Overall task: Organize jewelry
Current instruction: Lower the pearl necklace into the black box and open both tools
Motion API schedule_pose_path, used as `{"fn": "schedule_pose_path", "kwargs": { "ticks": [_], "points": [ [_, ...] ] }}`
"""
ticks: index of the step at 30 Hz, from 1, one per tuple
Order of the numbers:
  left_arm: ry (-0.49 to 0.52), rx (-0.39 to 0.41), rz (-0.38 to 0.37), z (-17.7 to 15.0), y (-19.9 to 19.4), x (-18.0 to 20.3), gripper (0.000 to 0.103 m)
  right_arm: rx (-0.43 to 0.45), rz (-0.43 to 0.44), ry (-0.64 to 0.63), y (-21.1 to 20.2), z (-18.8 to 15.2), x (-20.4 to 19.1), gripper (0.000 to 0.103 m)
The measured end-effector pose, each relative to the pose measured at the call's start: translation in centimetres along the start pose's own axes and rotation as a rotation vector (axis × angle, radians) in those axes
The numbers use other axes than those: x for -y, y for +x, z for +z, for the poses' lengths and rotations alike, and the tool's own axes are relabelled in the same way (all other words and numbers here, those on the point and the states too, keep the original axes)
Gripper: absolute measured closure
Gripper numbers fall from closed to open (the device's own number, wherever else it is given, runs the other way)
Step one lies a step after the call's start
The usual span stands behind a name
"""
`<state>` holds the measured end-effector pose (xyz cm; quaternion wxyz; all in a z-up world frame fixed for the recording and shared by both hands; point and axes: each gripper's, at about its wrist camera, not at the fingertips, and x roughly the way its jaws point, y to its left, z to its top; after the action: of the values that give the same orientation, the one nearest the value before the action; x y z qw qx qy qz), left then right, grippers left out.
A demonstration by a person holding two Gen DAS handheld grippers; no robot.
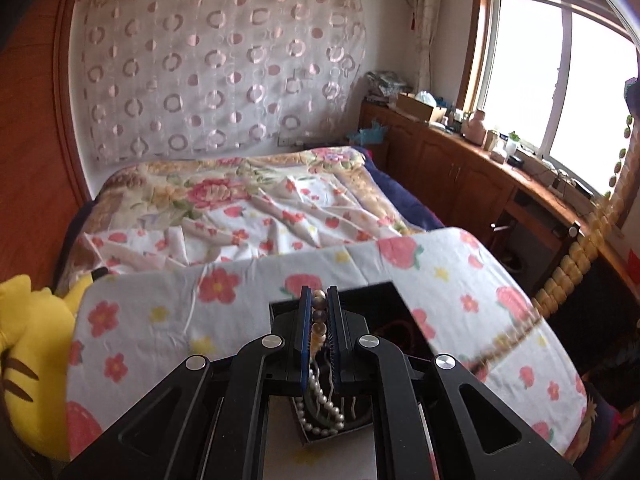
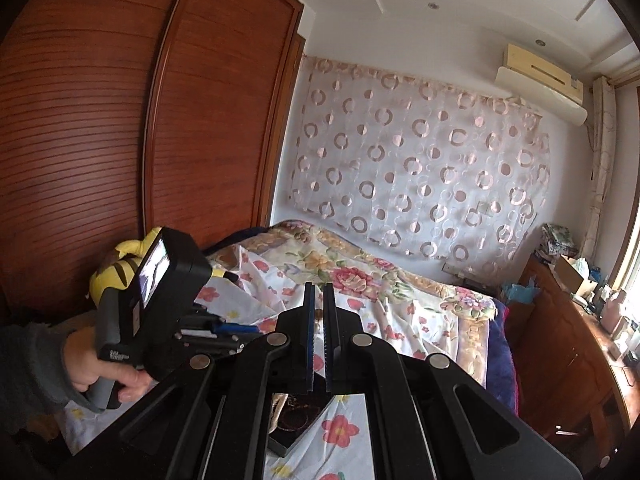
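Care is called for as the bracelet of brown and cream beads, clamped between the left gripper jaws over the near black jewelry box, is lowered inside, while the right gripper, jaws together and empty, is held clear.

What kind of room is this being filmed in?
A home bedroom, most likely: there is a bed with a floral quilt, a tall wooden wardrobe, and a wall air conditioner near the window.
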<state>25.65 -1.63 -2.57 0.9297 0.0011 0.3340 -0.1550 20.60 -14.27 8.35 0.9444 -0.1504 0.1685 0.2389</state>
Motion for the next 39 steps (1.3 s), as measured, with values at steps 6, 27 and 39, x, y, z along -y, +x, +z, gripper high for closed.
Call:
{"fn": "schedule_pose_path", "kwargs": {
  "ticks": [6,27,39],
  "points": [
    [-0.002,-0.027,-0.008,-1.8,0.8,-0.2,0.096,-0.053,0.019,0.013,3.1,-0.9,-0.2,0.098],
    [-0.016,-0.047,-0.019,-5.8,0.0,-0.4,0.096,-0.298,0.089,0.054,11.5,-9.4,-3.4,0.098],
    [0.016,-0.014,-0.003,-6.6,-1.5,0.8,0.086,-0.301,0.098,0.089,10.7,-10.6,-3.6,0.073]
  ]
}}
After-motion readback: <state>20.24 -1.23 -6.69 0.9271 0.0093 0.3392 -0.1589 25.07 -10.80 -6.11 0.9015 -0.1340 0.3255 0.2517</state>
